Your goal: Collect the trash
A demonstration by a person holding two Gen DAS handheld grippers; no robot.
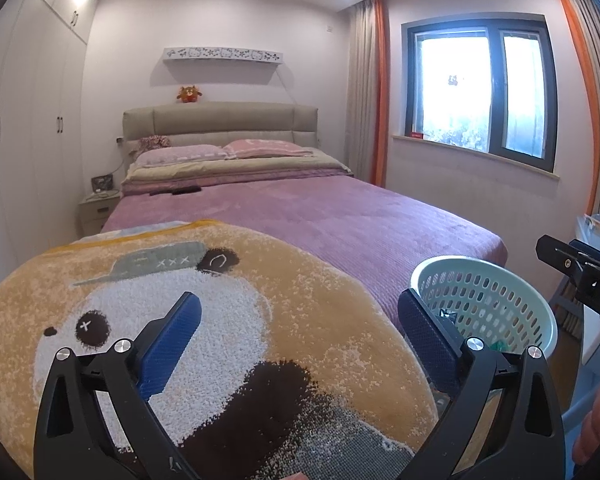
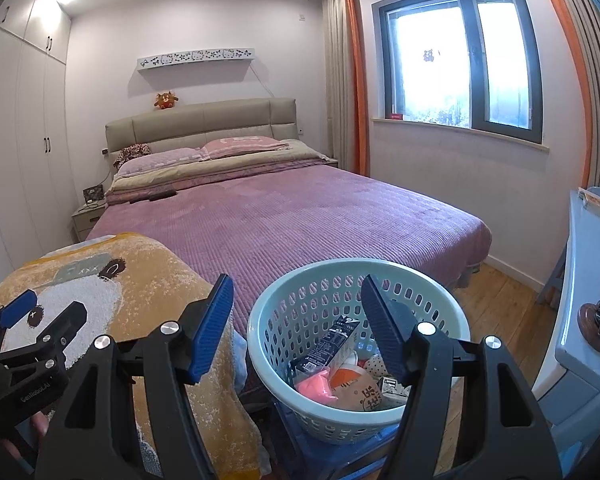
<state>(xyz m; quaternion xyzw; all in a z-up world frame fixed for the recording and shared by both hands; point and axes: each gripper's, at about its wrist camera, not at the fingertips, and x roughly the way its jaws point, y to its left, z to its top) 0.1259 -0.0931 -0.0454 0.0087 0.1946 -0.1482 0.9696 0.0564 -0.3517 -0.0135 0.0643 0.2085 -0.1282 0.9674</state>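
With both the left gripper (image 1: 300, 320) and right gripper (image 2: 296, 322) spread and empty beside the filled laundry basket (image 2: 260, 320), the panda blanket (image 1: 220, 280) was best scanned for leftover trash.

Left tongs (image 1: 300, 316): black angular frame, 2 blue textured pads, silver round screws at the pivots. Right tongs (image 2: 296, 328): same black frame, blue ribbed pads, silver screws. White lettering on both housings.

Both wrist cameras look from the foot of the bed (image 1: 340, 216) toward its headboard, the left one close over the panda blanket (image 1: 220, 320), the right one close above the basket (image 2: 284, 316), sharing bed, blanket and basket.
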